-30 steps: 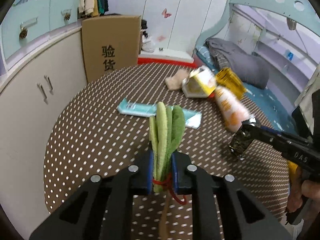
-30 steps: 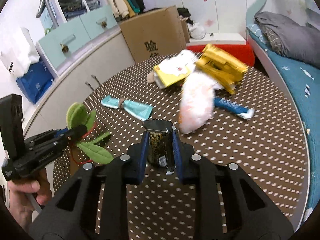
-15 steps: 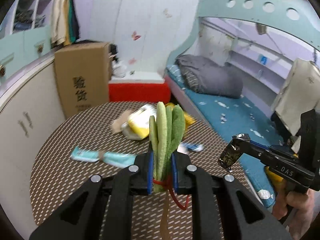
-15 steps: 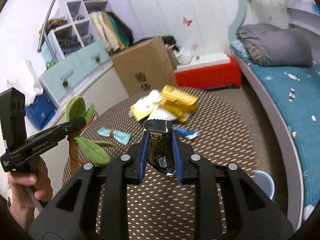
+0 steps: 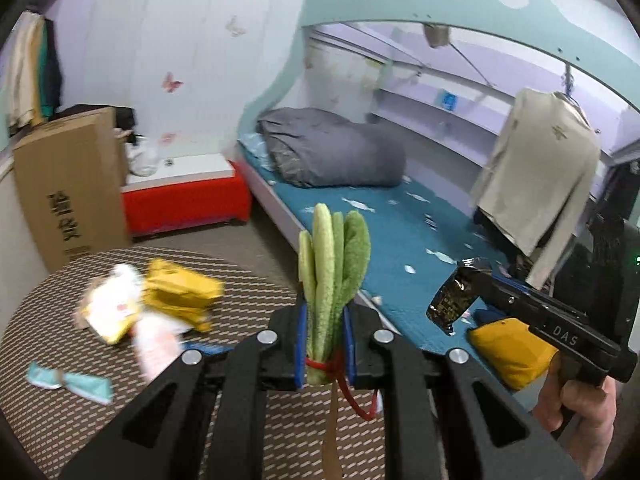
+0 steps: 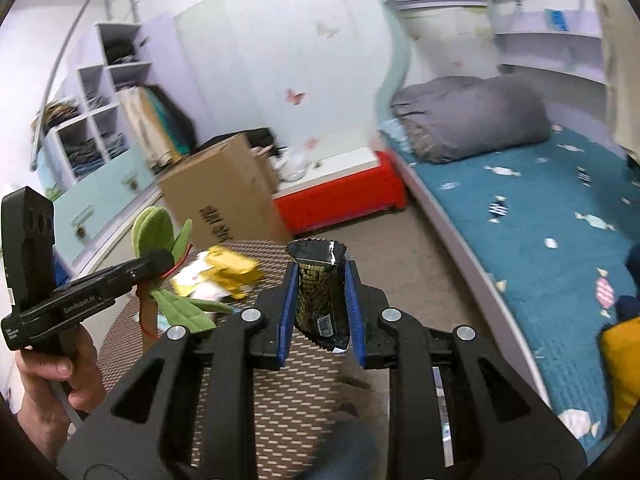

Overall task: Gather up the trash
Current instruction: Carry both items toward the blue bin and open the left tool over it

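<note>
Left tongs (image 5: 323, 344) clamp green leaves (image 5: 334, 280), sticking up at 12 o'clock. Right tongs (image 6: 320, 300) clamp black wrapper (image 6: 318, 292); "DAS" on body.

Our left gripper (image 5: 323, 344): jaws pinched tight on the green felt leaves (image 5: 334, 280), raised, tilted downward. Our right gripper (image 6: 320, 312): blue pads clamped on the black wrapper (image 6: 318, 292), raised alongside. Our left hand (image 6: 52, 376) and right hand (image 5: 580, 412) wrap the handles.

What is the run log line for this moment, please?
left gripper: shut on green felt leaves | right gripper: shut on black wrapper | table: trash remains
</note>
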The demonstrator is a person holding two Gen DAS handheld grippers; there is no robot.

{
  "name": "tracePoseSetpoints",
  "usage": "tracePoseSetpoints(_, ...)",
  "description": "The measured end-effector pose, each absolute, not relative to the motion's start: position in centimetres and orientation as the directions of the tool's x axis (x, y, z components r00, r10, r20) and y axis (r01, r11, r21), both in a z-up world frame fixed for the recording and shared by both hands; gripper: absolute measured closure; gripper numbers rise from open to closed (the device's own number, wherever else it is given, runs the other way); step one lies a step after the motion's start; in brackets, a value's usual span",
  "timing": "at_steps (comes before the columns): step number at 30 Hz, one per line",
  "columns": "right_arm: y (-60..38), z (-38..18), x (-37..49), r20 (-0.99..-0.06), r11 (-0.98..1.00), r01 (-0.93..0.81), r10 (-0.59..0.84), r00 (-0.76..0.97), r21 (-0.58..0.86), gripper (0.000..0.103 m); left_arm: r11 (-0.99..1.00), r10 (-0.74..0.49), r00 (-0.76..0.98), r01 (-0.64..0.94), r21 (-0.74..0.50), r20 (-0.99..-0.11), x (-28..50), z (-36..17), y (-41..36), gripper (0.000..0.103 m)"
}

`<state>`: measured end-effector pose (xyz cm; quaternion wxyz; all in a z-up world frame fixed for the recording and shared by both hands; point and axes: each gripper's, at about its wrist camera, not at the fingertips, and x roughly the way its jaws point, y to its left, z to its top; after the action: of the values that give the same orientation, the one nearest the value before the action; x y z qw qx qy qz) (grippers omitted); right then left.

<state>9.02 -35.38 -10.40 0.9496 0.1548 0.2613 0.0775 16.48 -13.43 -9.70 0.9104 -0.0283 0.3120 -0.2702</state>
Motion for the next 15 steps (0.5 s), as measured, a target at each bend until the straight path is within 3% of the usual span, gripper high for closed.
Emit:
tracePoseSetpoints(8,-41.8,-13.5,9.4,-0.52,0.926,0.077,0.138,0.843,0.37,0.08,0.793,-0.569,0.551,0.565,-0.228,-0.61,19.5,-11.7,-22.7,0.089)
tracePoseSetpoints(15,-45.3,-18.9,11.6,-0.613,0.899,0.171,0.126,0.78,0.402,0.08,0.778,-0.519,0.43,0.595,-0.2,-0.739,22.4,-17.8,-30.2,0.089)
